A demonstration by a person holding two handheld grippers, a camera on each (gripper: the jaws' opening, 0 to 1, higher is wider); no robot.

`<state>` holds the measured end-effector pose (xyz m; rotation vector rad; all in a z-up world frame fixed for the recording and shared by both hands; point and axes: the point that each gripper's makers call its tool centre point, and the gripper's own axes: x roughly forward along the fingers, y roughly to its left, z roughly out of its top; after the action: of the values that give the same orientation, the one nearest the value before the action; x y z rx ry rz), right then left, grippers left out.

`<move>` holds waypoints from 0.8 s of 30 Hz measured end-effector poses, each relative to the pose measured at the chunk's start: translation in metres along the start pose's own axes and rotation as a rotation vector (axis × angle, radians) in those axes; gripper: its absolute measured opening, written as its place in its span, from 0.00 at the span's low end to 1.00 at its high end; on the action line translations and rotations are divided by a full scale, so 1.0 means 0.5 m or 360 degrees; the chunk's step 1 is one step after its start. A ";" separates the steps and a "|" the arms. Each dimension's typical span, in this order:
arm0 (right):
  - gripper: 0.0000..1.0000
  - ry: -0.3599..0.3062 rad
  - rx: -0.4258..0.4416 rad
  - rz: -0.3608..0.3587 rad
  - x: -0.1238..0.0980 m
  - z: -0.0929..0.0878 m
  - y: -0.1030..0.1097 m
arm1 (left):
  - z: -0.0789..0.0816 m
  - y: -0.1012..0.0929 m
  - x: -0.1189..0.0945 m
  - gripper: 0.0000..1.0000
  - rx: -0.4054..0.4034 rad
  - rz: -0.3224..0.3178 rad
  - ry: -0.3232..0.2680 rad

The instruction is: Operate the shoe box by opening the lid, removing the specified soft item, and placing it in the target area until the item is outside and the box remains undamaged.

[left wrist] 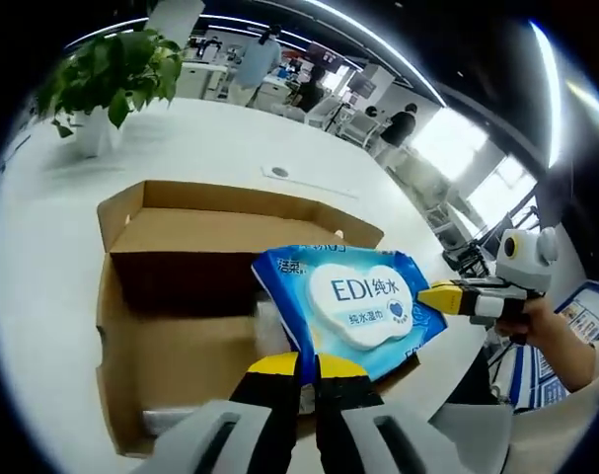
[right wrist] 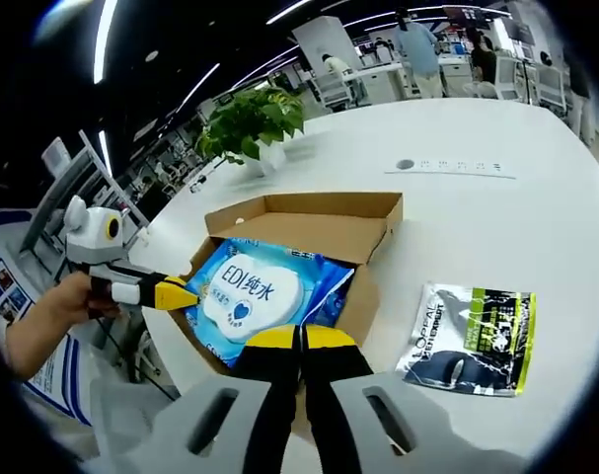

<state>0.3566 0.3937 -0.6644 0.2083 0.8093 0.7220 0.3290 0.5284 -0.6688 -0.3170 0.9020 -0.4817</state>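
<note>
a brown corrugated cardboard shoe box (left wrist: 171,296) is seen lying open on a smooth white table (left wrist: 52,227), its flaps folded outward and its inner floor bare and matte. a soft, glossy blue pack of wet wipes (left wrist: 353,306), rectangular with a white cloud-shaped label, is held up over the open box, tilted, and is not resting flat on the box floor.

in the left gripper view, the left gripper (left wrist: 299,367) is seen with its yellow-tipped black jaws drawn nearly together on the near edge of the pack. the right gripper (left wrist: 447,296) enters from the right, held in a hand (left wrist: 541,326), and its yellow tip is touching the pack's far edge; whether that edge is pinched cannot be told here.

in the right gripper view, the right gripper (right wrist: 301,339) is seen with its jaws closed tight on the near edge of the pack (right wrist: 255,291), above the box (right wrist: 329,222). the left gripper (right wrist: 166,293) comes in from the left, its tip at the pack's side.

this view alone takes in a flat, shiny black and silver sachet (right wrist: 472,341) lying on the table (right wrist: 496,227) beside the box, apart from it. a leafy green potted plant (left wrist: 112,74) in a white pot is recorded beyond the box in both views.
</note>
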 end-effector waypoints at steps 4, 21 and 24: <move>0.00 -0.0005 0.0018 -0.0029 -0.015 0.002 -0.020 | 0.007 -0.020 0.013 0.03 0.0013 -0.0013 -0.0003; 0.00 -0.0028 0.0089 -0.0140 -0.085 0.015 -0.116 | 0.033 -0.113 0.078 0.03 0.0063 -0.0069 -0.0004; 0.00 -0.0039 0.0101 -0.0159 -0.098 0.018 -0.133 | 0.037 -0.132 0.089 0.03 0.0076 -0.0081 -0.0005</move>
<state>0.3740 0.3126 -0.6582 0.2314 0.8142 0.5992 0.3502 0.4504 -0.6577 -0.2978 0.8799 -0.5490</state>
